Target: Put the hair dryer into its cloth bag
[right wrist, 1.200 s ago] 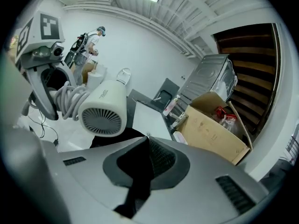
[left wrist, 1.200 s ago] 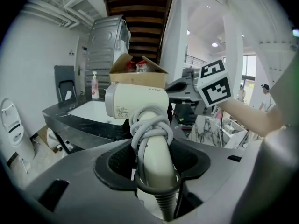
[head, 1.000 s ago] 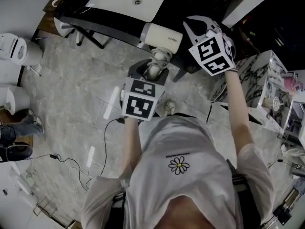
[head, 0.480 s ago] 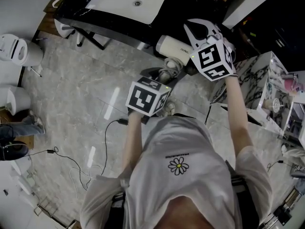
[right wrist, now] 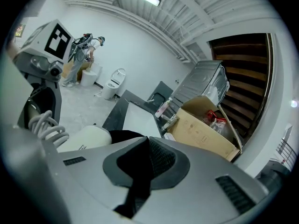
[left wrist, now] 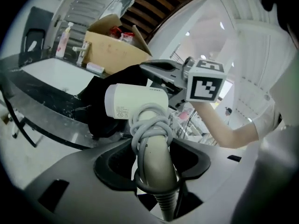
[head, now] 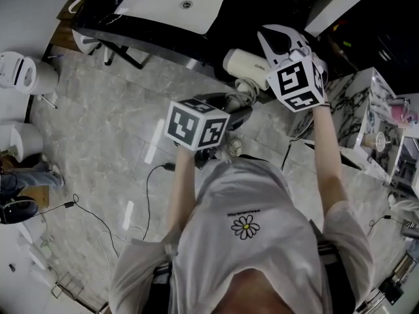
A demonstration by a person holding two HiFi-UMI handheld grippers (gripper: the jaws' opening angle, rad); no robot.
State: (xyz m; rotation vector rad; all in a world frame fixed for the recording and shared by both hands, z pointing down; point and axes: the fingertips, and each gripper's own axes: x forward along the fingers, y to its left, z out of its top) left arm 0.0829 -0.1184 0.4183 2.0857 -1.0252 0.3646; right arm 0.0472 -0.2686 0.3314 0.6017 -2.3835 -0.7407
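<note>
Beside the worktop (head: pixel 131 25), the fingers of the left gripper (left wrist: pixel 156 171) clamp the handle of the hair dryer (left wrist: pixel 135 101) while those of the right gripper (right wrist: pixel 145 146) pinch the black cloth bag (left wrist: pixel 98 120).

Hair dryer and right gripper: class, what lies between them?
Only the black cloth bag, pinched in the right gripper's shut jaws. The hair dryer sits right beside it, as the right gripper view shows.

The head camera looks steeply down past the person's chest (head: pixel 245 241) onto both jaw pairs. Each gripper camera rides close behind its own jaws, facing along them. Both catch the hair dryer (left wrist: pixel 135 101) close by the jaws and the cardboard box (left wrist: pixel 114 50) beyond.
</note>
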